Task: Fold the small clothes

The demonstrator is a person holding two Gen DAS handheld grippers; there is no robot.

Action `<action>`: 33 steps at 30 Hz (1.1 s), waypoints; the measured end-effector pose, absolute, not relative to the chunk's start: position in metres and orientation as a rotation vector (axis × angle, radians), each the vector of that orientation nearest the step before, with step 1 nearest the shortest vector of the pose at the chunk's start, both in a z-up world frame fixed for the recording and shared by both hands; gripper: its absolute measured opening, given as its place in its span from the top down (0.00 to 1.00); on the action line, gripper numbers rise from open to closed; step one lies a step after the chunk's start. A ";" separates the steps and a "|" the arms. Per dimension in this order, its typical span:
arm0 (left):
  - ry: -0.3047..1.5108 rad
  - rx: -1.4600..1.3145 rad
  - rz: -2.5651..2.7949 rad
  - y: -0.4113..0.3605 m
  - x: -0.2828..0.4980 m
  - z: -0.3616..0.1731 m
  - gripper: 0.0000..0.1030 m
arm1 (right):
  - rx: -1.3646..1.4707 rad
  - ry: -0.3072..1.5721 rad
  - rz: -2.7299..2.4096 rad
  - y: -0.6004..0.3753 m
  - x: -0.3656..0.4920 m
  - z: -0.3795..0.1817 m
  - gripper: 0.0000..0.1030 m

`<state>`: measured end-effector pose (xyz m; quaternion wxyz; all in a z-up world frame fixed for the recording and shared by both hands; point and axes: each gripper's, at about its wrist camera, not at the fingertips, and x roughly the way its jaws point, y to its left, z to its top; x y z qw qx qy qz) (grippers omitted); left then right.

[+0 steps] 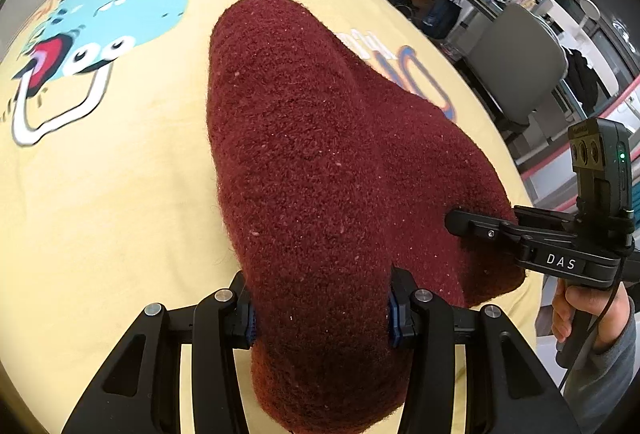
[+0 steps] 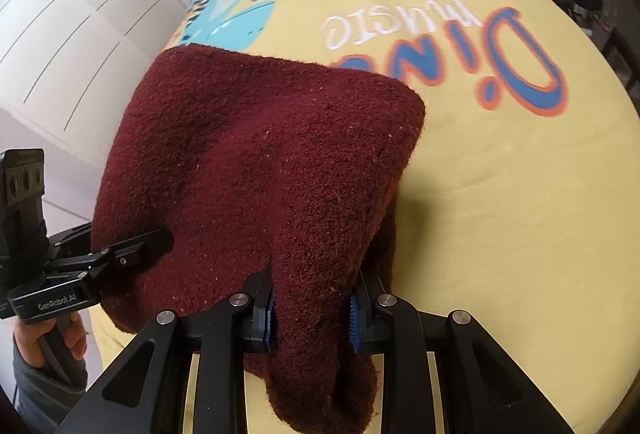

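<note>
A fuzzy, dark red knitted garment (image 1: 320, 162) hangs in thick rounded folds above a smooth yellow cloth (image 1: 120, 214) printed with cartoon dinosaurs and bubble lettering. The left gripper (image 1: 322, 308) has its black jaws clamped on a bunched near edge, blue ribbed pads pressing the wool. The right gripper (image 2: 312, 318) is clamped on another bunch of it just beside, each held by a grey-sleeved hand (image 2: 48, 346).
</note>
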<state>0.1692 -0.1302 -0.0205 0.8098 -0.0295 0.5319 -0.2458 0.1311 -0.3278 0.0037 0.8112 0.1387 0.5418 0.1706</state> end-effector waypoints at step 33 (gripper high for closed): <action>1.165 0.046 -0.249 -0.072 0.153 -0.051 0.01 | 0.027 1.196 0.262 -0.266 0.132 -0.039 0.17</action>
